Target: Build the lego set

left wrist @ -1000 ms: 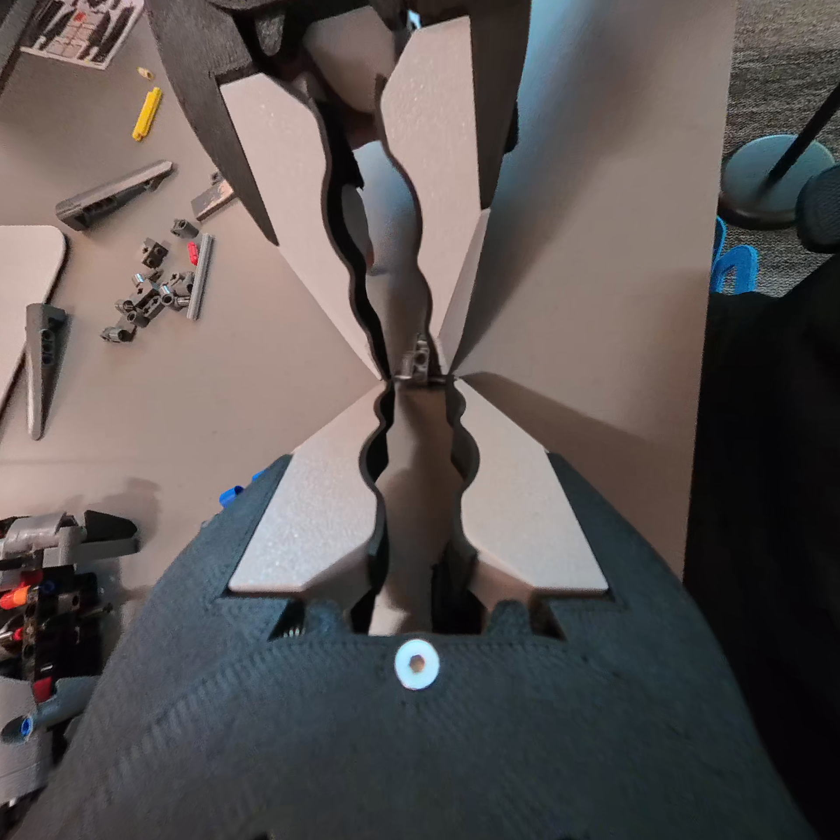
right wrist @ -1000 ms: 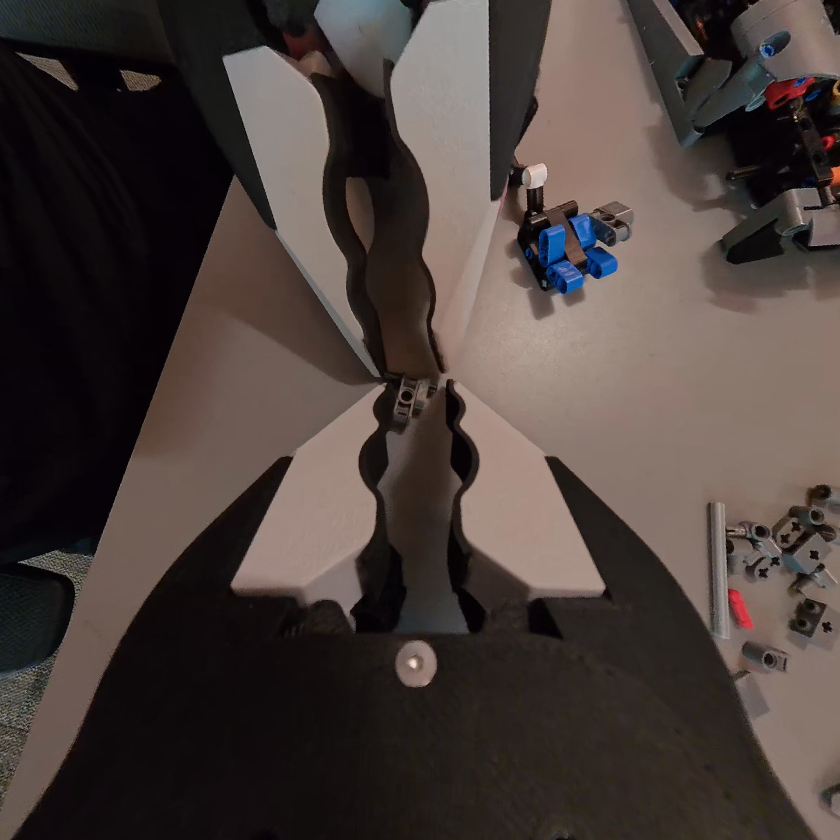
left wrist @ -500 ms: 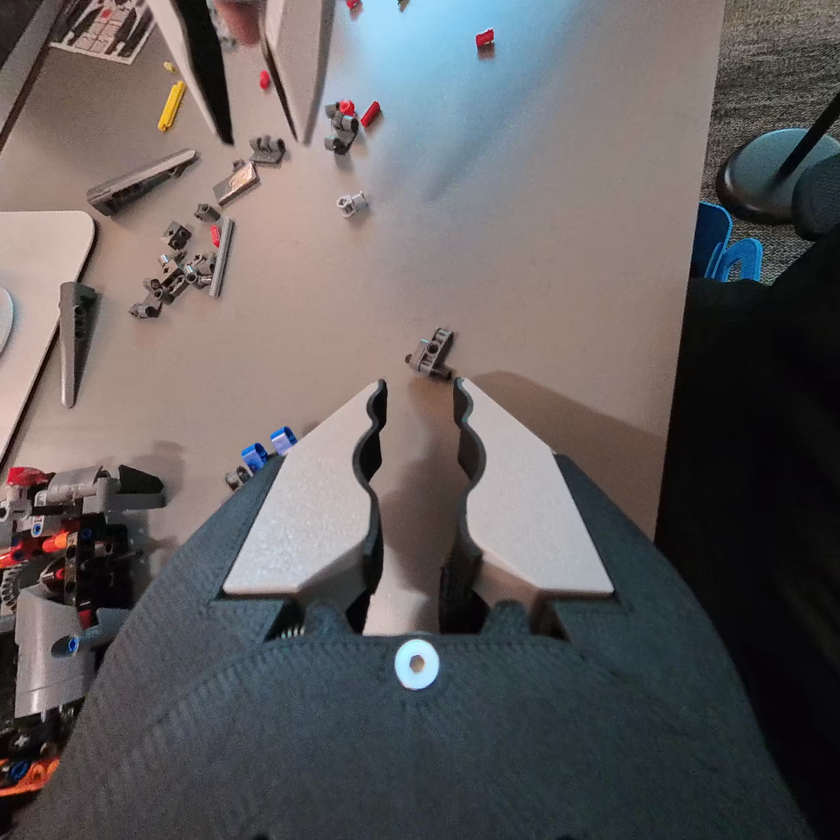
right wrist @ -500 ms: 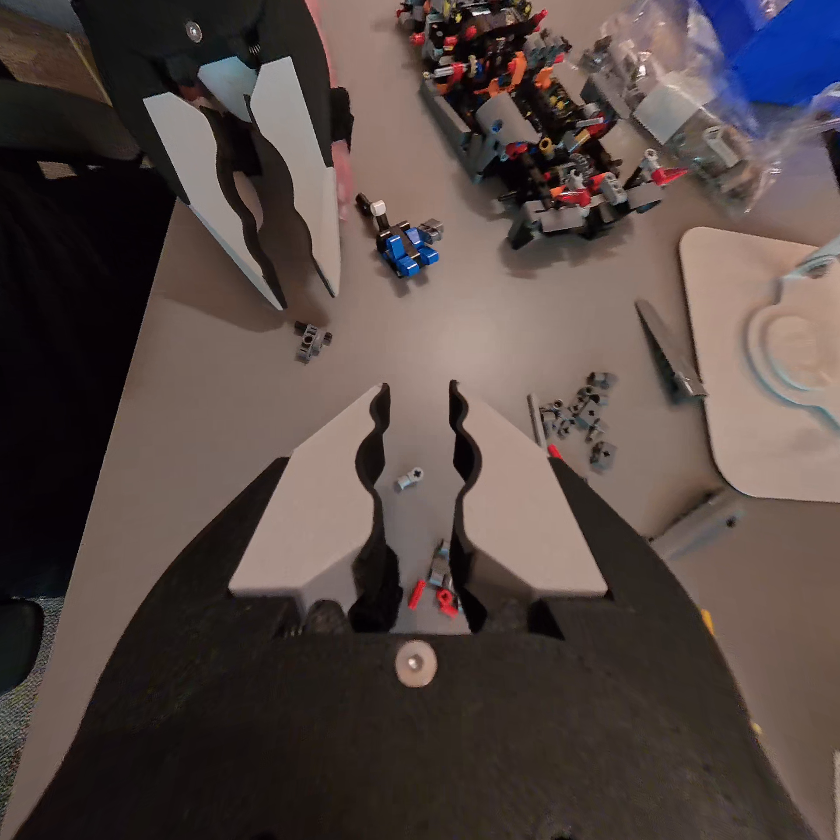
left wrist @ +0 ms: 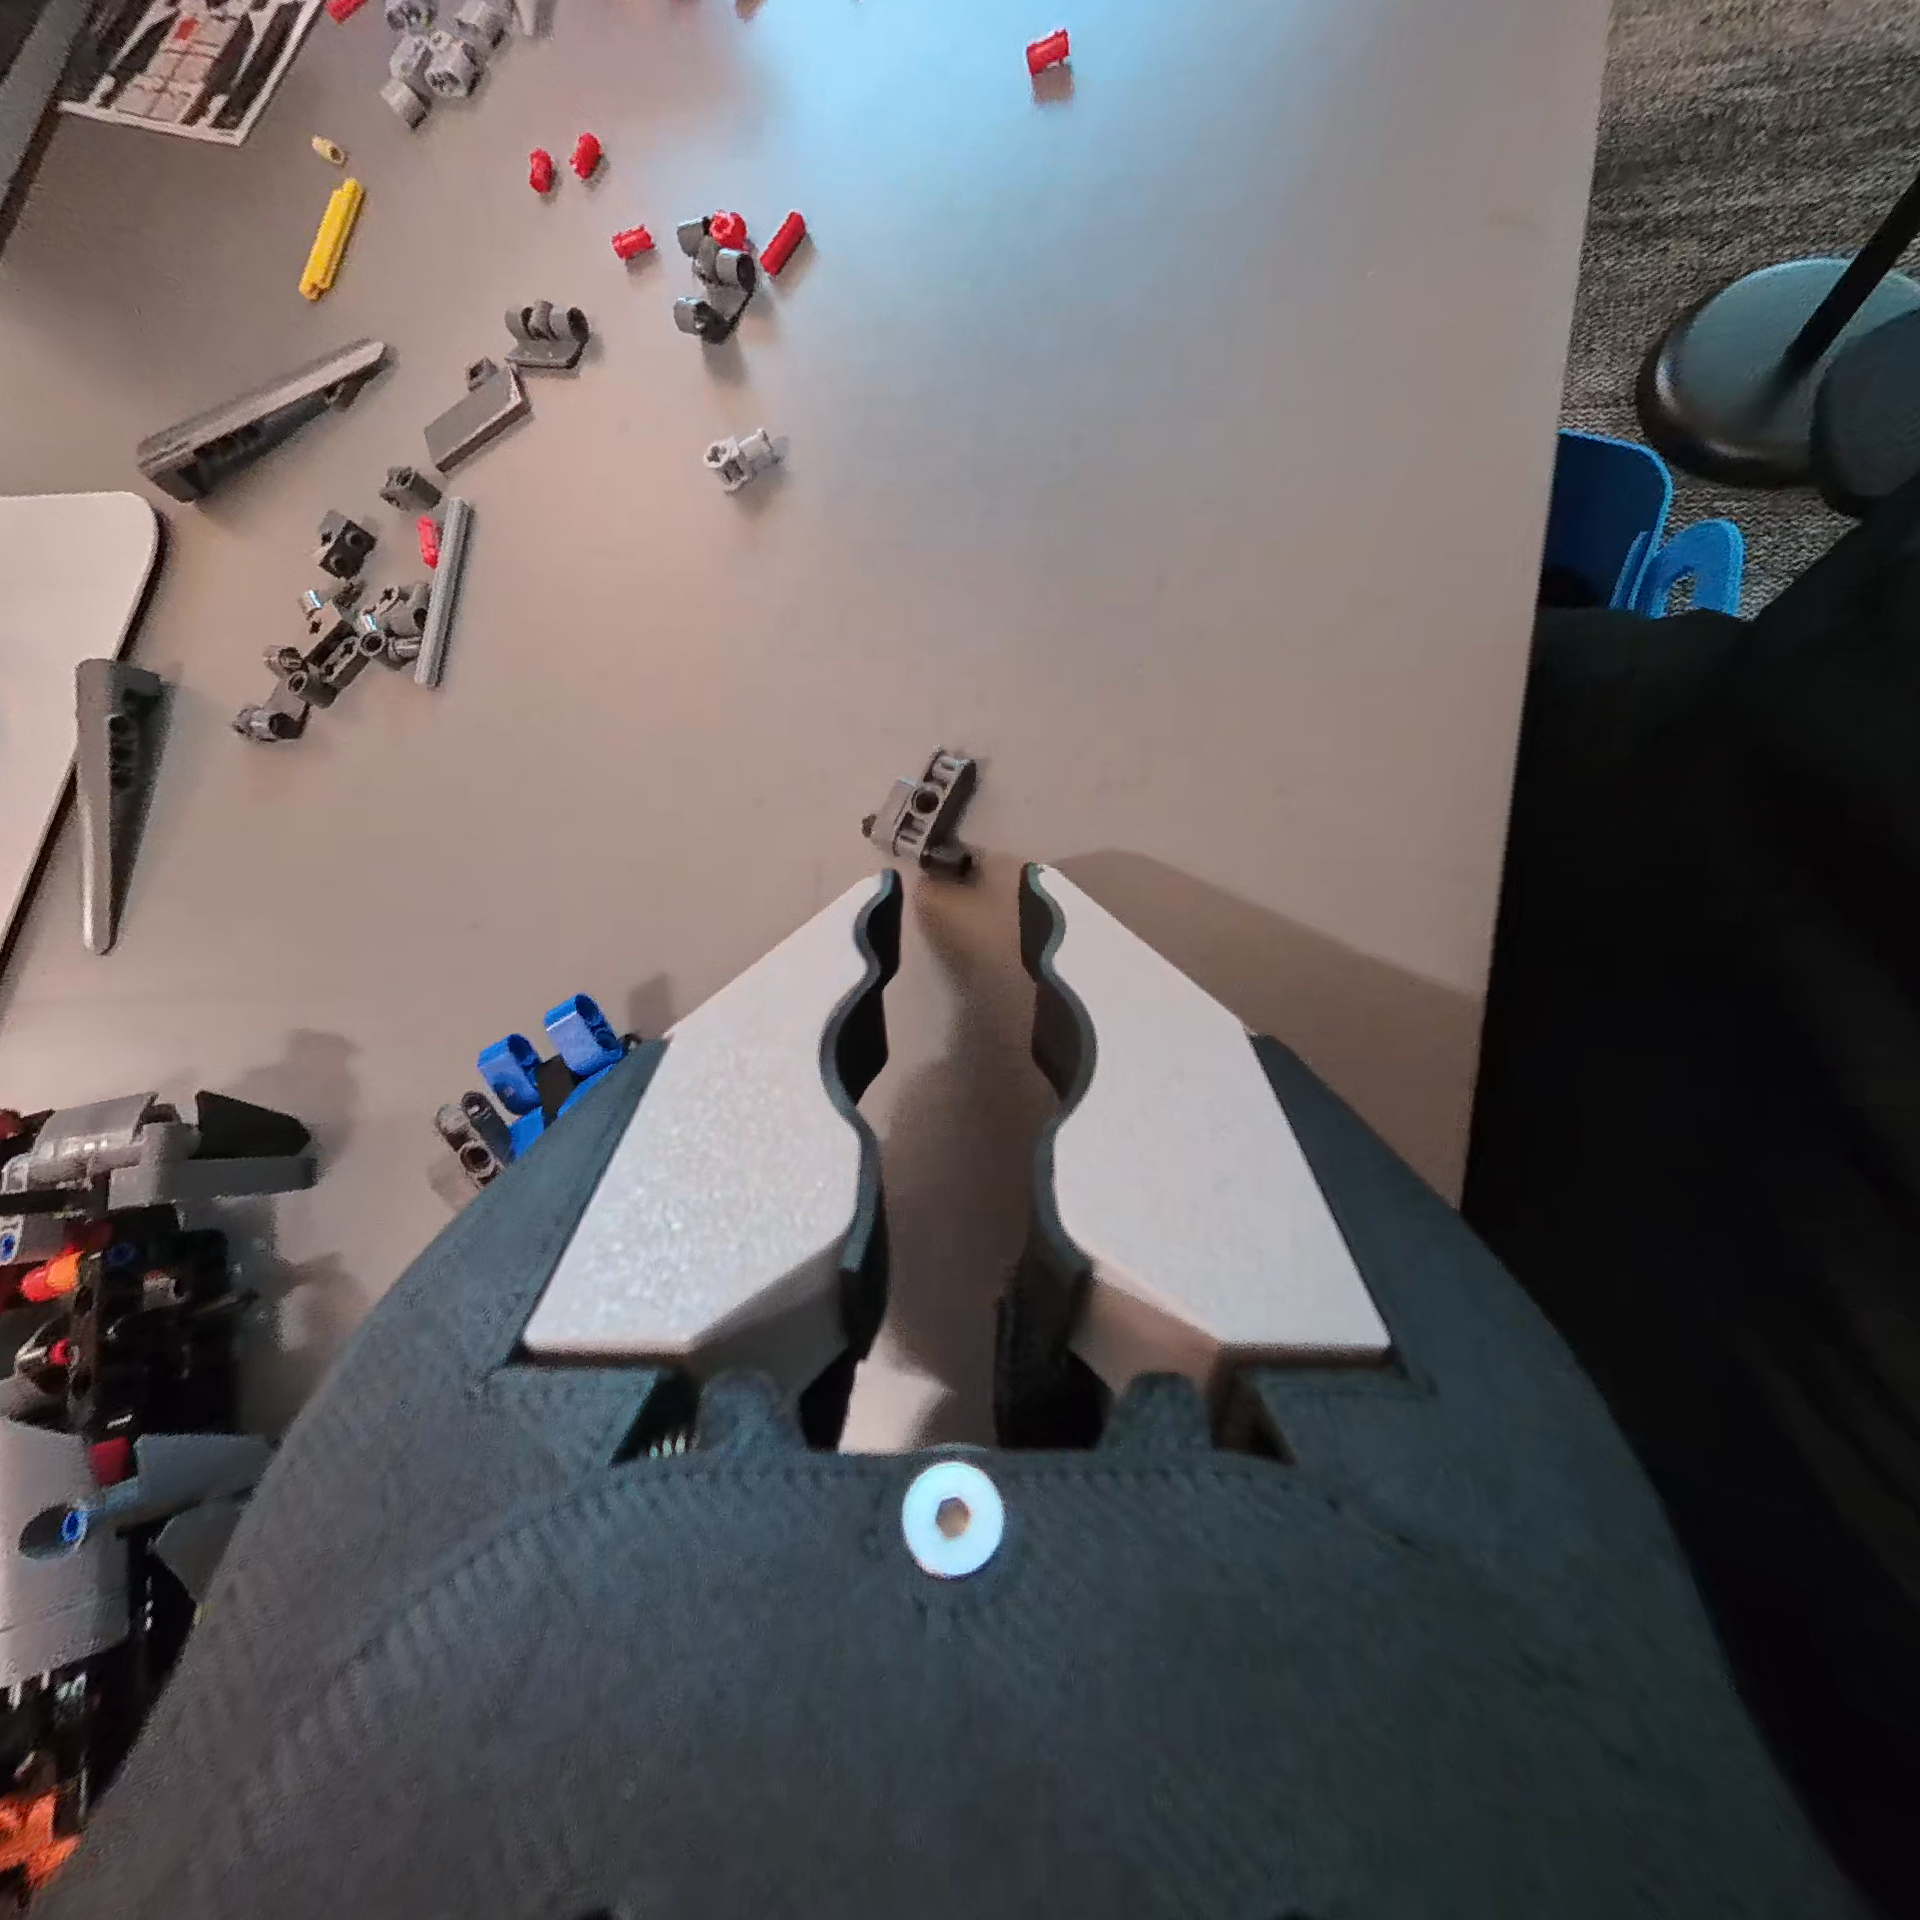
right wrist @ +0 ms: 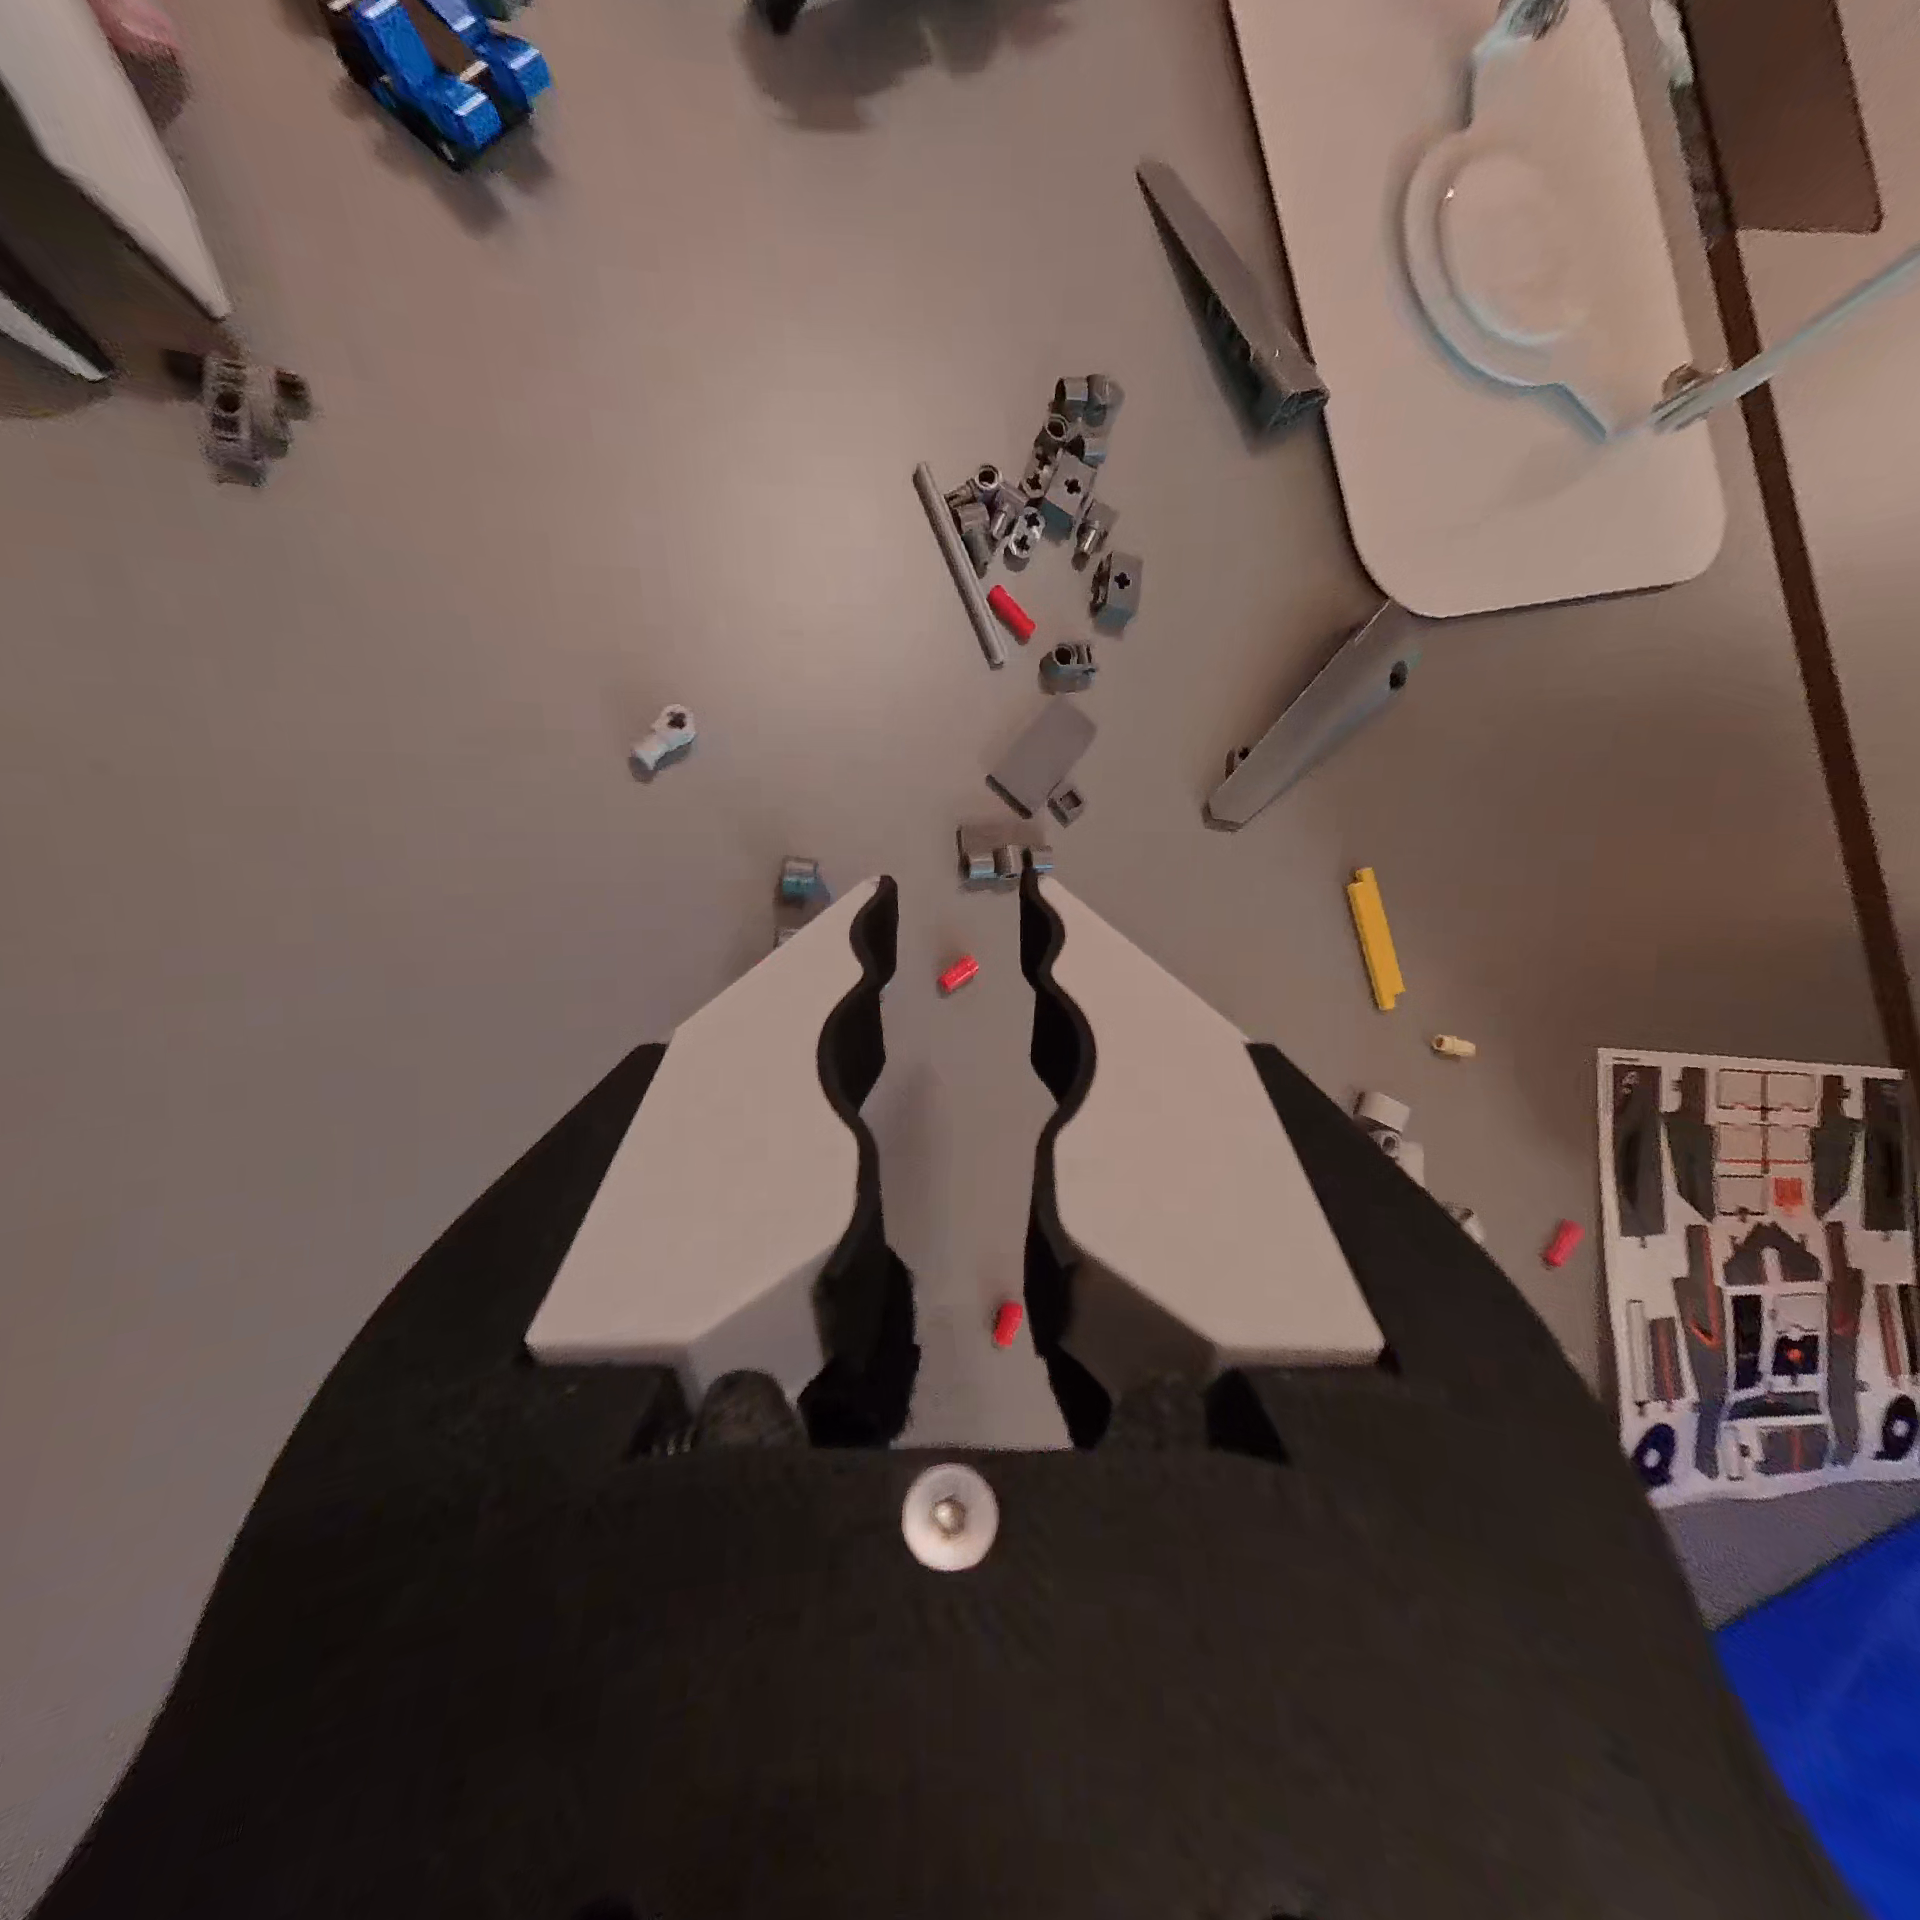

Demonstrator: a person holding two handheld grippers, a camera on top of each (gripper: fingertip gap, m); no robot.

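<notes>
A small grey connector piece lies on the table just past my left gripper, which is open and empty. The same piece shows at the far left of the right wrist view, beside a left finger. My right gripper is open and empty above loose parts. A red pin lies on the table between its fingers, another red pin nearer its base. A grey clip piece sits just past its tips. A blue sub-assembly lies left of the left gripper.
A cluster of small grey parts with a grey axle lies ahead of the right gripper. A yellow axle, grey panels, a sticker sheet and a white tray lie right. The partly built model sits left. The table edge runs right. My right gripper is the nearer one to the grey clip piece: about 6 cm, against 20 cm. Look for it in the left wrist view too.
The two grippers met tip to tip on the grey connector, then let it go onto the table. The right gripper has swung away over the loose parts; the left has pulled back slightly.
</notes>
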